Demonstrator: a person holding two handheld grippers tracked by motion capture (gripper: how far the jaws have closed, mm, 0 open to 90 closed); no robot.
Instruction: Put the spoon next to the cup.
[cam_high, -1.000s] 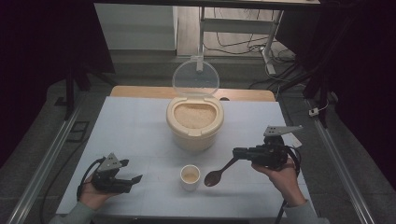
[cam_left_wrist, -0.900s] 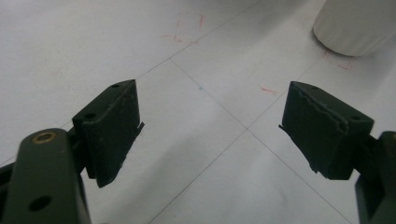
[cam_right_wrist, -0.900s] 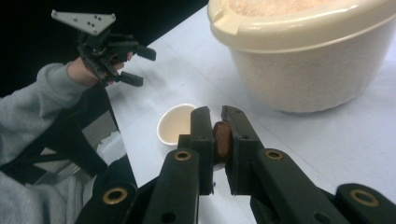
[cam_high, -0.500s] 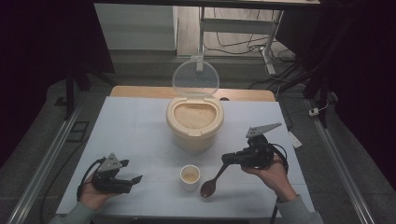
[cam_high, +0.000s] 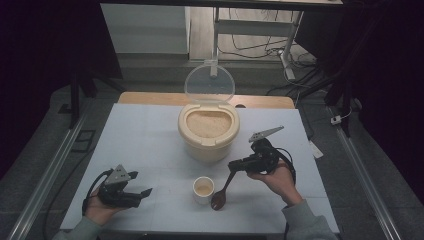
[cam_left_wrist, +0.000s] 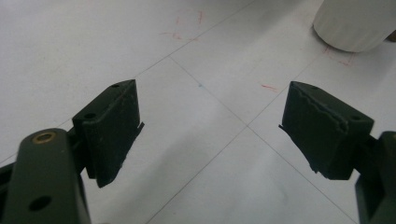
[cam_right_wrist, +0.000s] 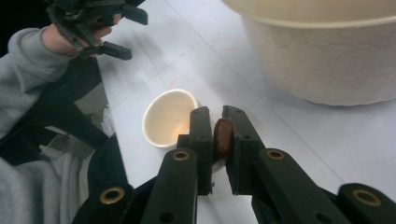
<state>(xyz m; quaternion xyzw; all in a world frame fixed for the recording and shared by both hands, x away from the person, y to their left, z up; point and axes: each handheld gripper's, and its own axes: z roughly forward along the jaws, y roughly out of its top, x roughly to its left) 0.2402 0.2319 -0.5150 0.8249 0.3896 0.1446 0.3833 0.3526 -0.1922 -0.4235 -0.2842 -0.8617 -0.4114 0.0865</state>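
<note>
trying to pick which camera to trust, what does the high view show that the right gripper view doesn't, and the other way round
High view alone: the clear lid standing open, the rice inside the container, and the spoon's bowl down on the table beside the cup.

Right gripper view alone: the right tongs clamped on the brown spoon handle, seen close up.

Both: the cup, the container and the left tongs, open and holding nothing.

One rice container (cam_high: 208, 132), one cup (cam_high: 203, 189), one spoon (cam_high: 221, 192), two grippers.
</note>
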